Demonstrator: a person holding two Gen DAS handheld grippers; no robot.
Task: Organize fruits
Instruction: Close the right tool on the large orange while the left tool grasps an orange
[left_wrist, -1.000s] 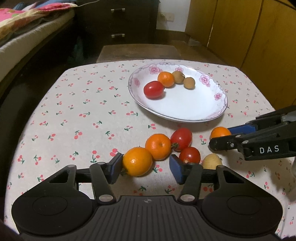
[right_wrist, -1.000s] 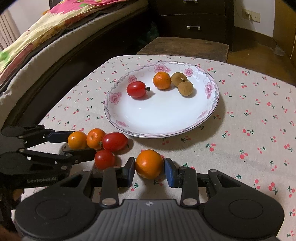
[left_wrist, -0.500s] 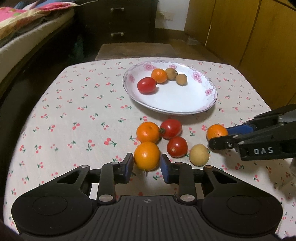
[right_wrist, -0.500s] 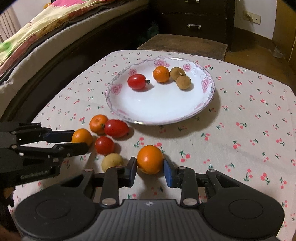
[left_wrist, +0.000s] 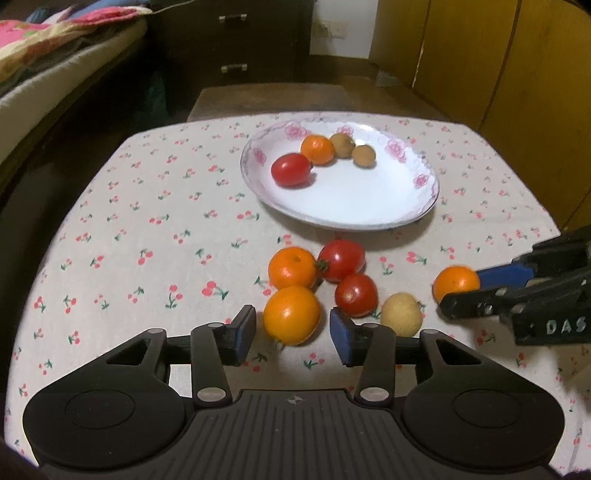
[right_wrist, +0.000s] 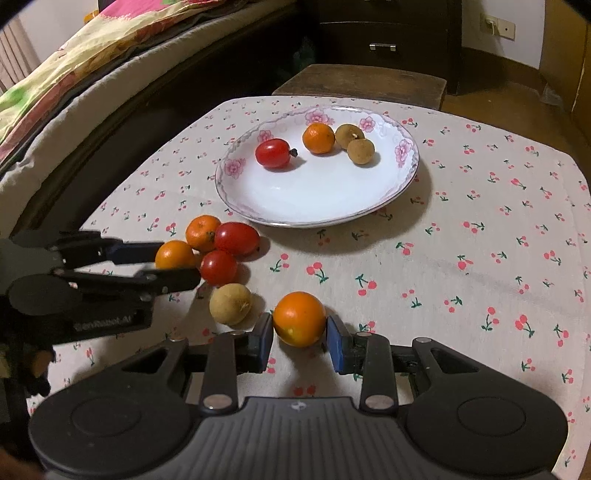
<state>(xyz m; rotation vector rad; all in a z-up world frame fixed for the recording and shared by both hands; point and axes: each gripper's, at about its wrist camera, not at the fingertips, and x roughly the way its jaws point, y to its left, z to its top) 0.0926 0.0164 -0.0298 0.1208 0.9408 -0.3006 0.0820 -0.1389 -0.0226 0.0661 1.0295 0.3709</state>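
Observation:
A flowered white plate (left_wrist: 424, 210) (right_wrist: 402, 184) holds a red tomato (left_wrist: 290, 170), a small orange (left_wrist: 317, 149) and two brown longans (left_wrist: 364, 156). On the cloth lie an orange (left_wrist: 291, 267), two tomatoes (left_wrist: 341, 259) (left_wrist: 355, 294) and a pale longan (left_wrist: 401, 314). My left gripper (left_wrist: 292, 330) is open, its pads apart on both sides of an orange (left_wrist: 291, 314) (right_wrist: 174, 254). My right gripper (right_wrist: 300, 339) (left_wrist: 460, 291) is shut on another orange (right_wrist: 299, 318) (left_wrist: 456, 282), which rests on the cloth.
The table (left_wrist: 147, 221) has a cherry-print cloth. A bed (right_wrist: 55, 92) runs along the left. A wooden stool (right_wrist: 362, 79) and dark drawers (right_wrist: 384, 33) stand beyond the far edge. Wooden cabinet doors (left_wrist: 498, 55) are at the right.
My left gripper's pads have spread apart from the orange they were closed on half a second ago. Both grippers sit slightly farther back from the plate. The right gripper keeps its orange.

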